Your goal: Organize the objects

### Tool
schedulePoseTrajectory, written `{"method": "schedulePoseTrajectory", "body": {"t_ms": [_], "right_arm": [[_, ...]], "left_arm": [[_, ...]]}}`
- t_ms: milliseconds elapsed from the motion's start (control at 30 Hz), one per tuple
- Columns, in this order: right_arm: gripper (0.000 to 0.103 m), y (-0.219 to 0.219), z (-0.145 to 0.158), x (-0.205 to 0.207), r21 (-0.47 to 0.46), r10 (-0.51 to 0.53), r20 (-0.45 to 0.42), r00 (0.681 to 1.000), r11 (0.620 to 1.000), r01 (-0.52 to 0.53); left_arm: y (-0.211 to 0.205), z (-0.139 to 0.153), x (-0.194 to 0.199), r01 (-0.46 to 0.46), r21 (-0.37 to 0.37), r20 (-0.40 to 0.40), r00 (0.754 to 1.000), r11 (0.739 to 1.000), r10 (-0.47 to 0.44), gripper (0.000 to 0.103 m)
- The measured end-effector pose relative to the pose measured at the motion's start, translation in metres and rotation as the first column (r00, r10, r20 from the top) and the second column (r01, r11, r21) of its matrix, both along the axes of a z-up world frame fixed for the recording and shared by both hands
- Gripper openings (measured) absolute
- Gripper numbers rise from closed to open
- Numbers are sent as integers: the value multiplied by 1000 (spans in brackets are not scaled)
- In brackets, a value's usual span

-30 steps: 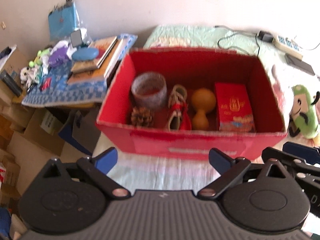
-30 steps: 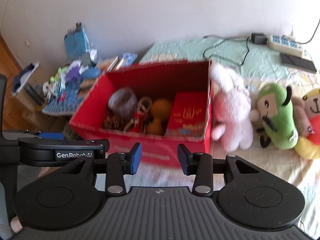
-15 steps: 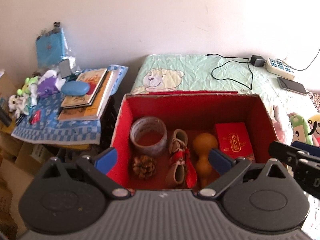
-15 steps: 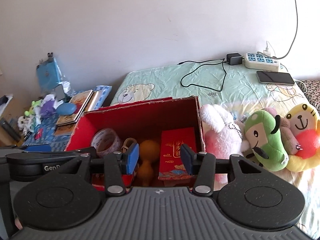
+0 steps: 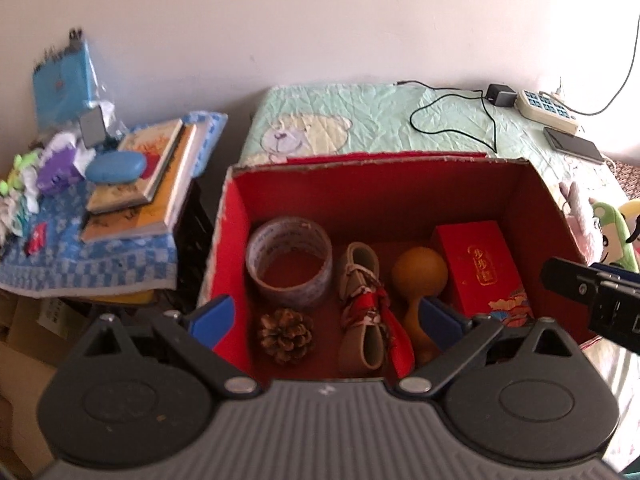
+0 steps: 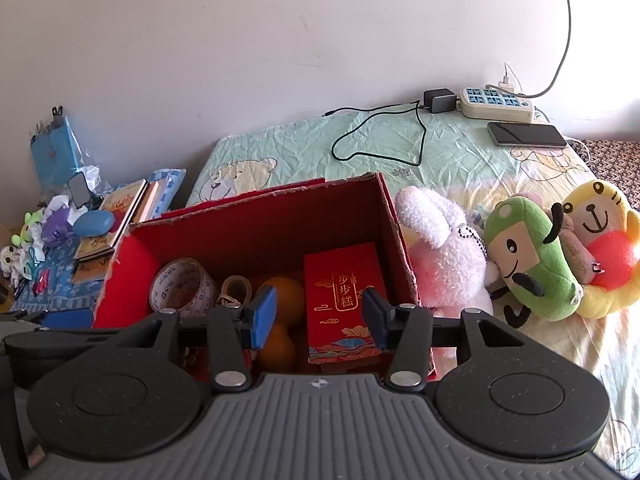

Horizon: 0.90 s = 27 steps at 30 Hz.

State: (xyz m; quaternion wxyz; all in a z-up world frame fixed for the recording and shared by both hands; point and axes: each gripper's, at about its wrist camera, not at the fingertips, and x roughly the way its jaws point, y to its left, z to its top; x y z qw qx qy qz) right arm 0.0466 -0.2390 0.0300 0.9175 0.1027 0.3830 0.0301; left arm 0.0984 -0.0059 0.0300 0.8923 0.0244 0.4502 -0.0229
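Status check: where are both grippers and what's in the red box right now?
Left gripper open, empty, over red box. Right gripper empty, jaws just been opening, facing red packet. Tape roll, pinecone, small shoe, gourd inside. Nothing blocking.

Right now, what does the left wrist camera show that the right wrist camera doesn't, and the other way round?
Only the left wrist view shows the brown pine cone on the floor of the red cardboard box, and the whole beige baby shoe with red ribbon.

Only the right wrist view shows the whole white plush rabbit and the yellow plush bear beside the box.

Both show the clear tape roll, orange gourd, red gift packet, white power strip and dark phone.
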Motion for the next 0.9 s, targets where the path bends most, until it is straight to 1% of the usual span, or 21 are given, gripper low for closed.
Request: {"method": "schedulePoseTrajectory", "body": {"t_ms": [33, 100, 200, 400, 500, 633, 767, 900], "right_arm": [[53, 0, -1, 1, 0, 2, -3, 1000, 1000, -2], [53, -1, -1, 4, -1, 3, -7, 1000, 1000, -3], [53, 0, -3, 11, -14, 15, -14, 1000, 1000, -15], [56, 3, -3, 19, -26, 34, -20, 999, 999, -35], [56, 3, -5, 20, -27, 45, -29, 999, 999, -46], [56, 3, -8, 22, -20, 47, -46, 998, 999, -47], [58, 4, -10, 24, -45, 39, -68, 997, 998, -42], [63, 5, -12, 26, -71, 24, -79, 997, 997, -30]], "left_arm": [[2, -1, 2, -2, -15, -7, 1000, 1000, 2, 99], [4, -3, 5, -20, -21, -5, 1000, 1000, 20, 99], [4, -6, 10, -45, 3, -3, 999, 999, 45, 100], [7, -13, 18, -59, 16, -44, 997, 998, 59, 99], [9, -16, 19, -59, -5, -65, 996, 998, 59, 99], [5, -19, 17, -48, 36, -84, 995, 998, 51, 99], [1, -21, 18, -35, 36, -104, 994, 999, 39, 100], [-2, -21, 19, -27, 49, -100, 995, 998, 32, 100]]}}
